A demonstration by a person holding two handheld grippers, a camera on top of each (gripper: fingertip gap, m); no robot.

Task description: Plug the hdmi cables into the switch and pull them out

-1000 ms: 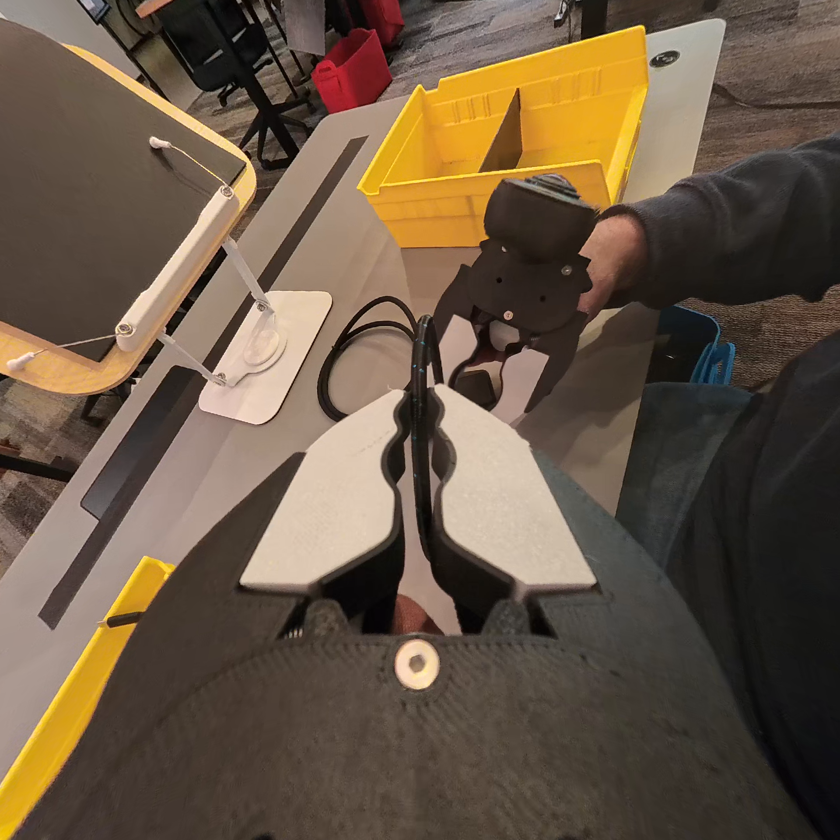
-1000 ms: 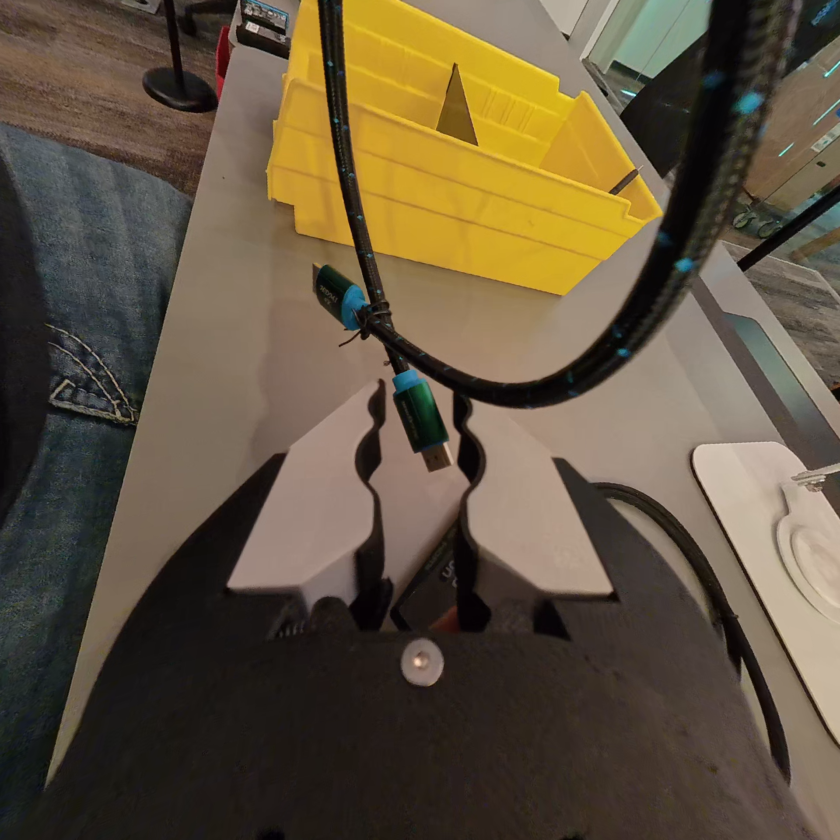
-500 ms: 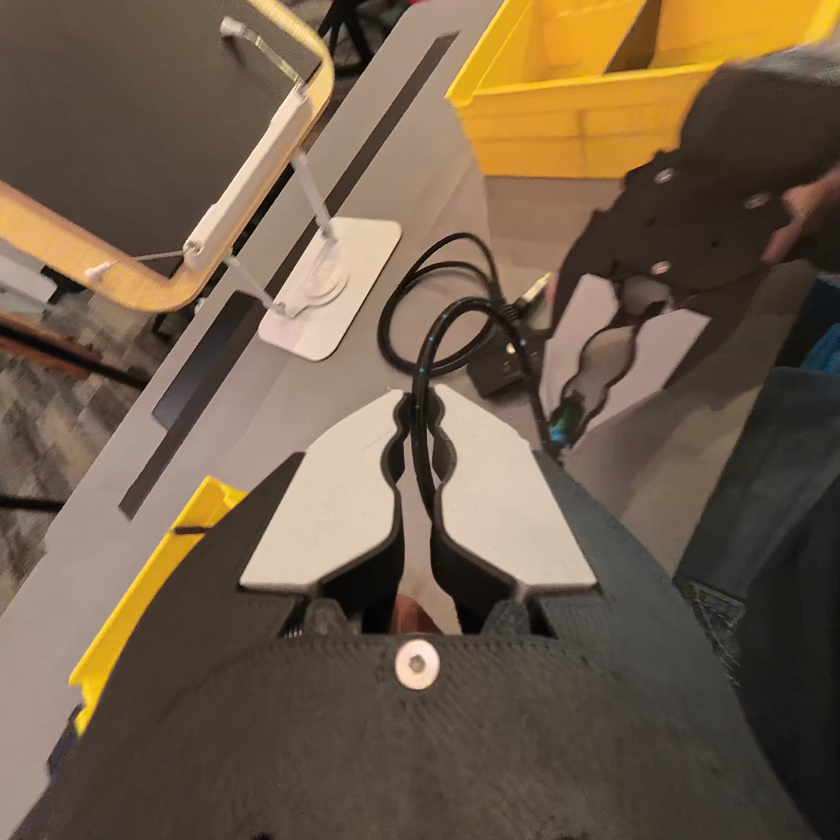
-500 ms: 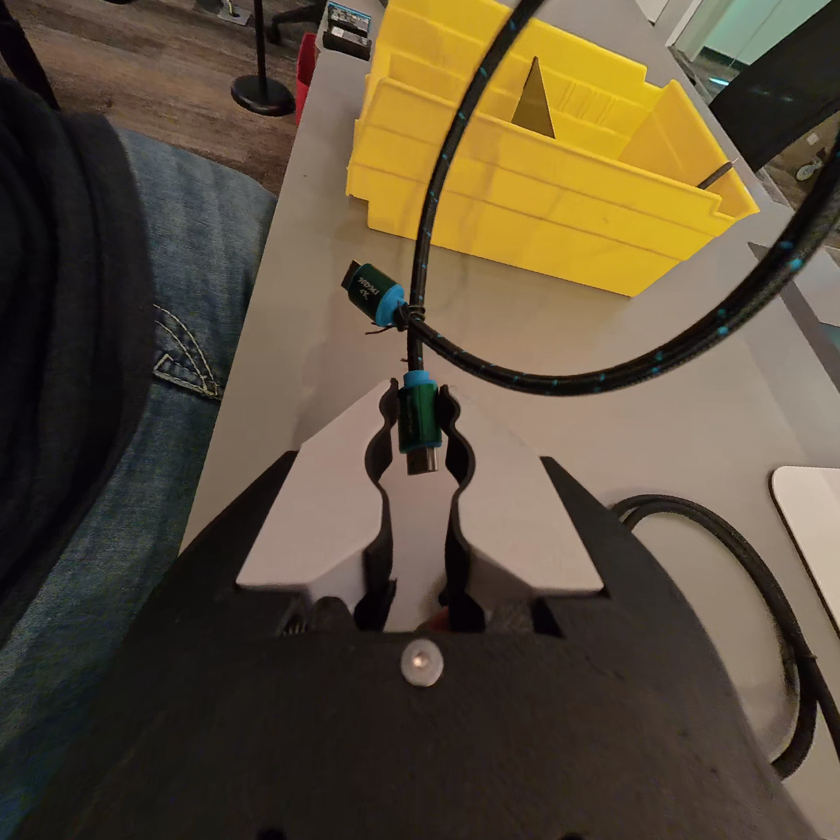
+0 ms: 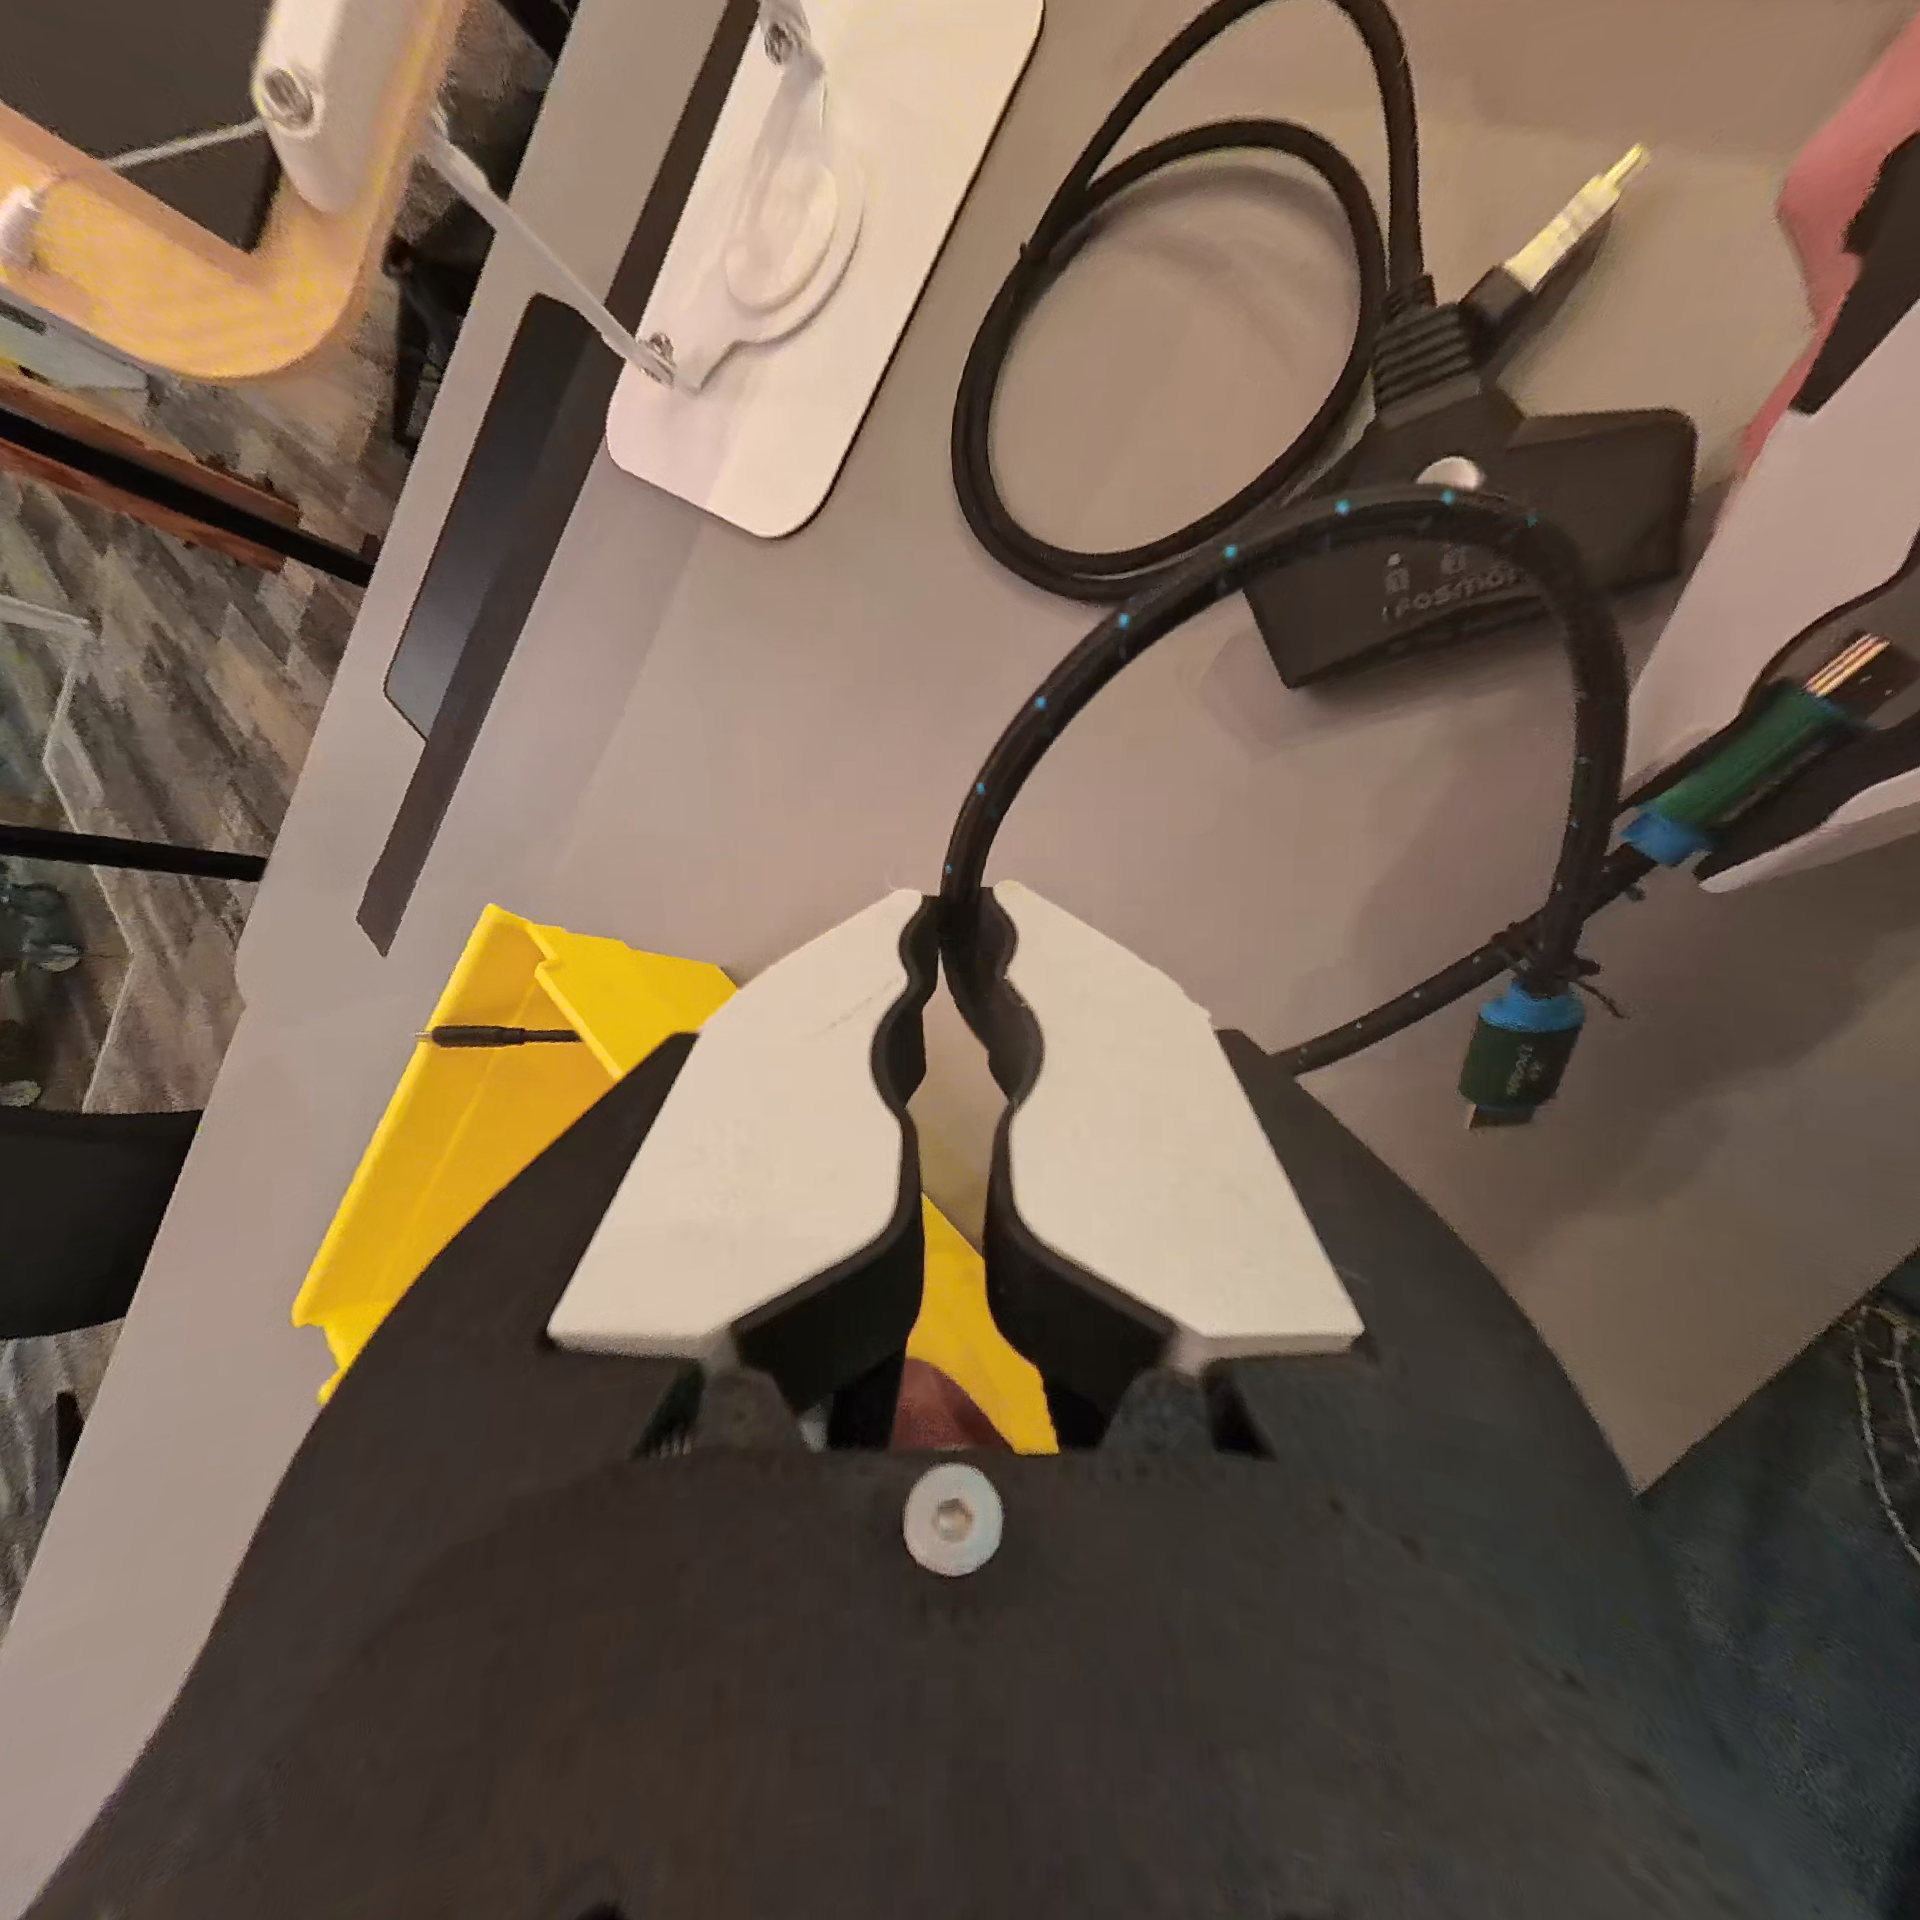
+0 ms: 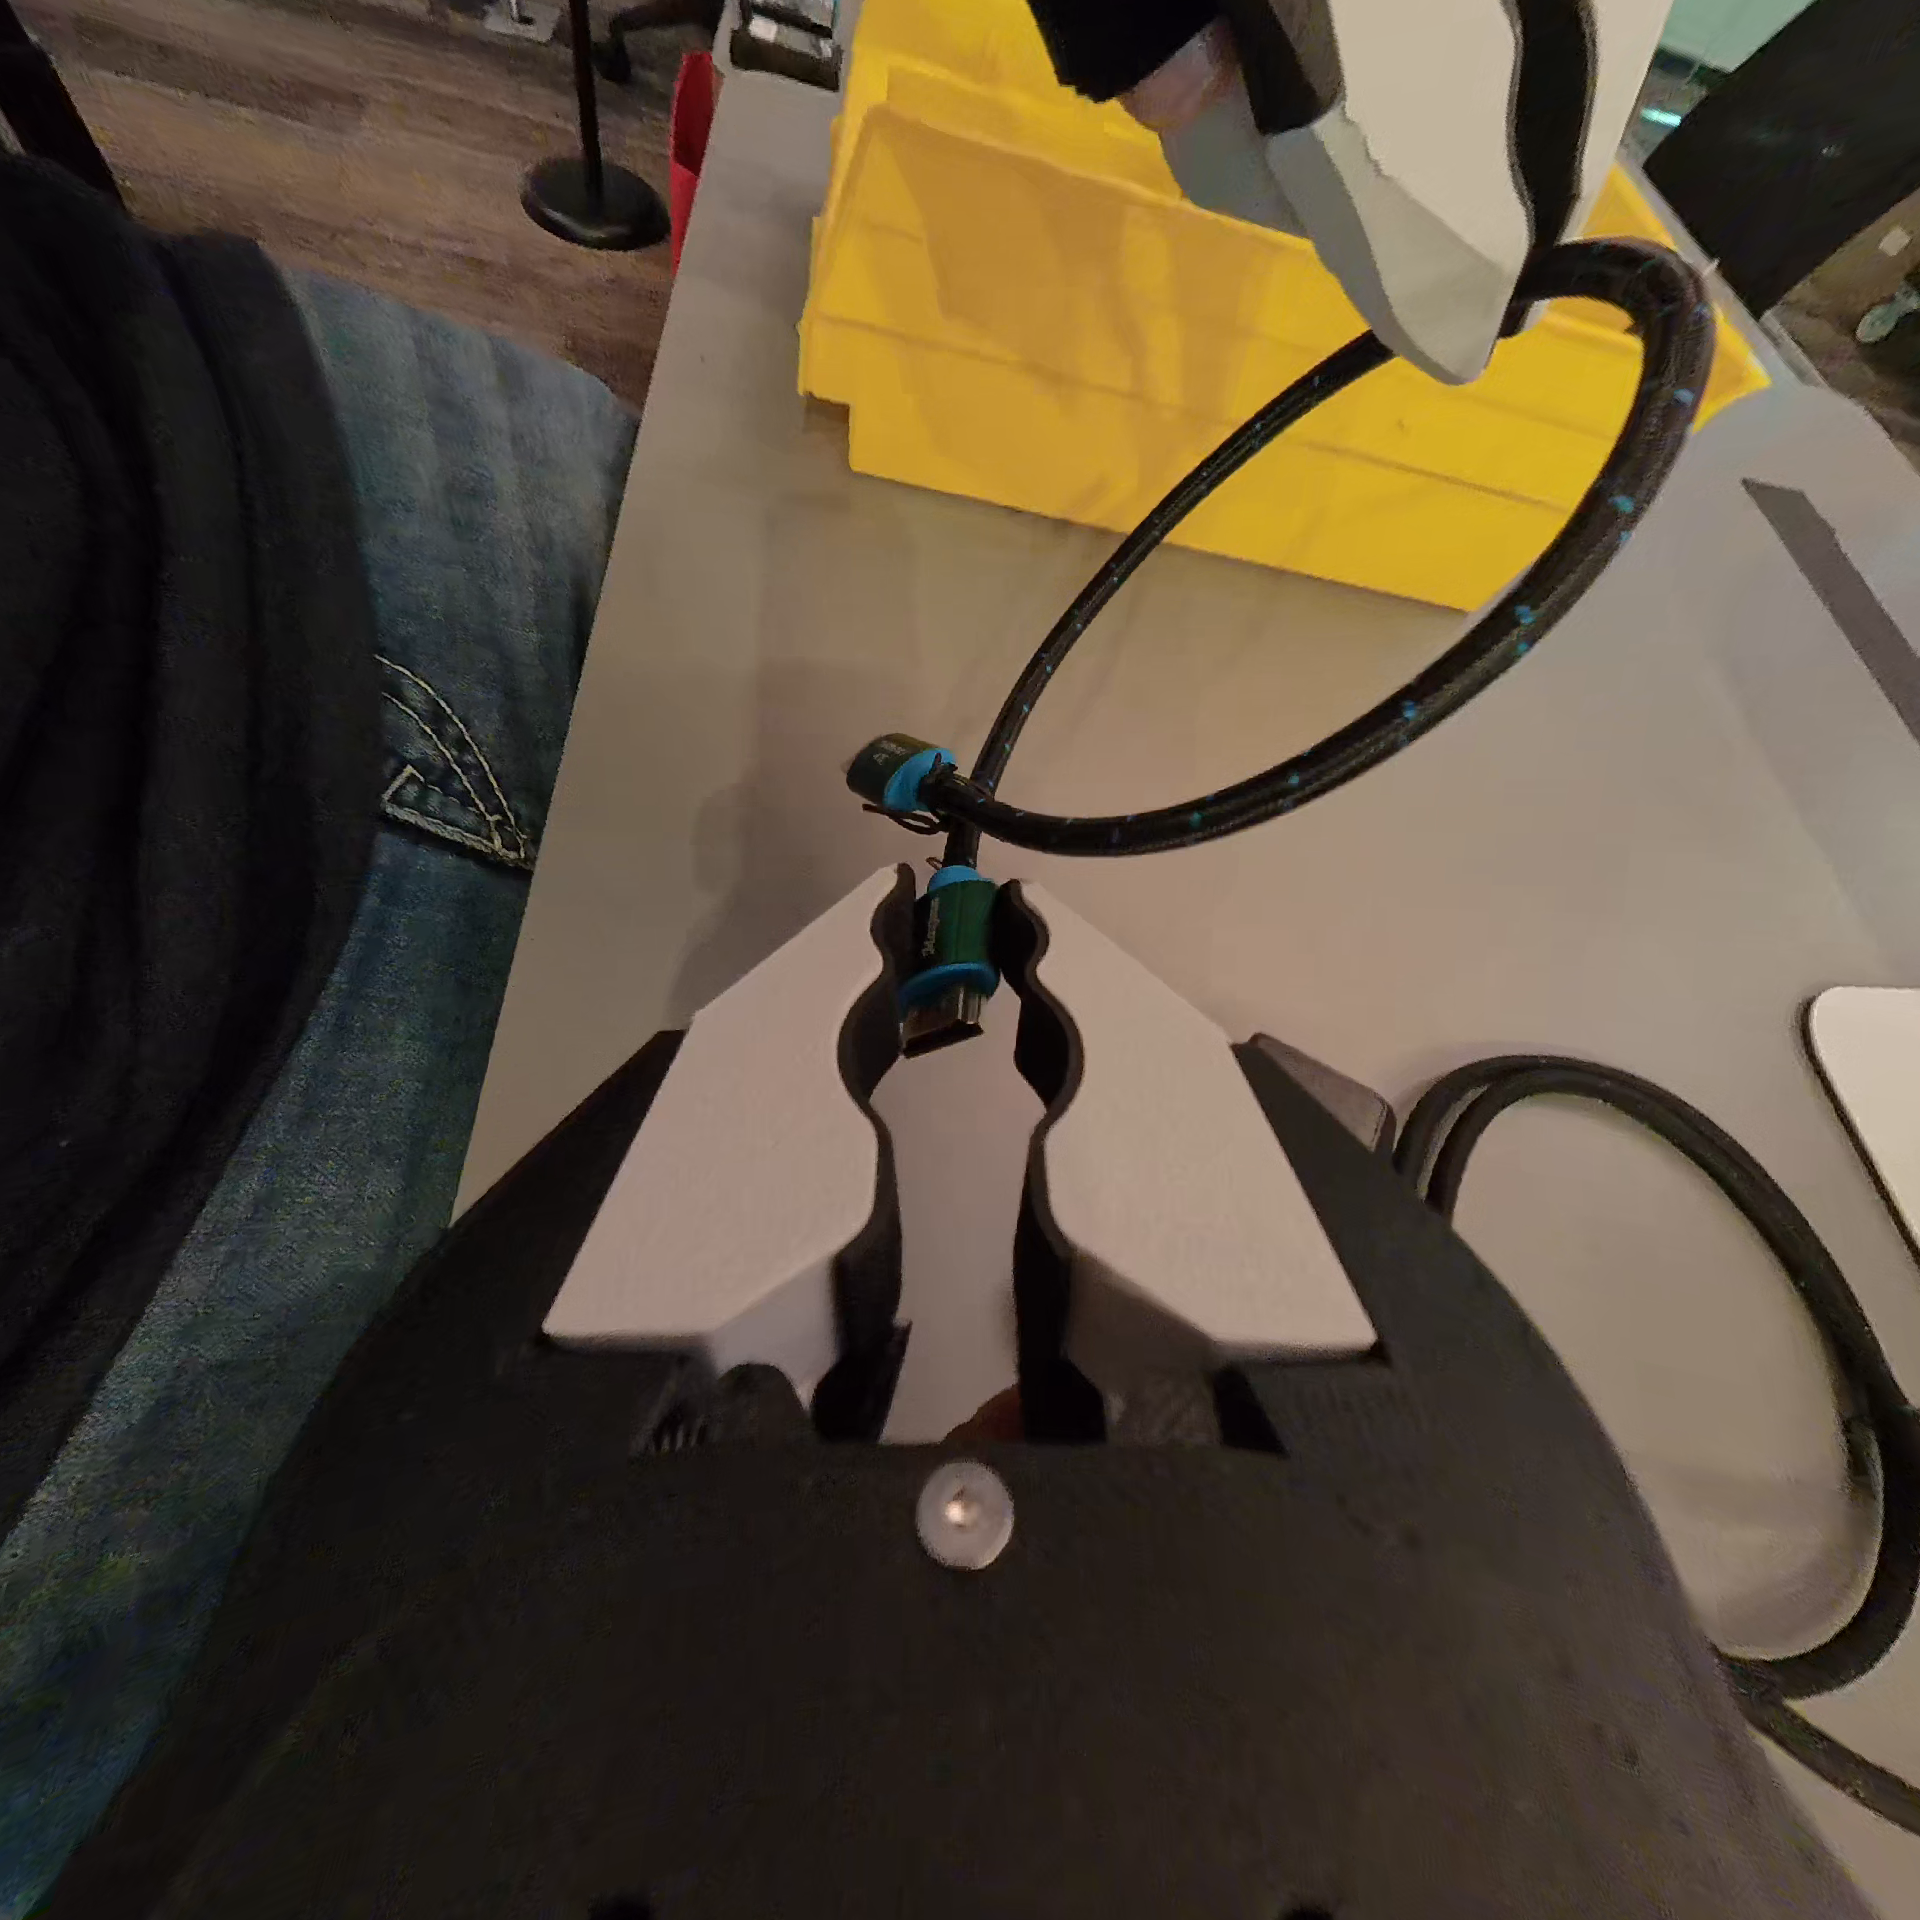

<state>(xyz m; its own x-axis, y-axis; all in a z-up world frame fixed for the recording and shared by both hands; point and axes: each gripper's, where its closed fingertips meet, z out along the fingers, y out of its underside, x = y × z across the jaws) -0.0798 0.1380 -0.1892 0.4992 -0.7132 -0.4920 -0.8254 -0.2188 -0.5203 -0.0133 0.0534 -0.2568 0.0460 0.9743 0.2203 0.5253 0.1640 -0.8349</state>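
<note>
A black braided HDMI cable (image 5: 1081, 665) with blue flecks arcs above the grey table (image 5: 748, 727). My left gripper (image 5: 956, 914) is shut on the cable at its fingertips. Both green plugs are tied together at the cable's ends. One plug (image 5: 1507, 1070) hangs free. My right gripper (image 6: 956, 894) is shut on the other green plug (image 6: 951, 956), whose metal end points back into the jaws. The black HDMI switch (image 5: 1455, 561) lies on the table under the arc, with its own black lead (image 5: 997, 395) and a gold-tipped plug (image 5: 1558, 239). The left gripper shows at the top of the right wrist view (image 6: 1507, 312).
A yellow bin (image 6: 1039, 364) stands on the table beyond the cable, and part of it (image 5: 468, 1143) shows beneath my left gripper. A white stand base (image 5: 821, 260) carries a wood-edged board (image 5: 156, 291). The person's jeans (image 6: 312, 831) are at the table's near edge. The left gripper's tips are roughly 12 centimeters from the right gripper's.
My right gripper has closed on the green plug that dangled between its open fingers. My left gripper has tipped down over the table, still holding the cable, bringing the switch into view.
</note>
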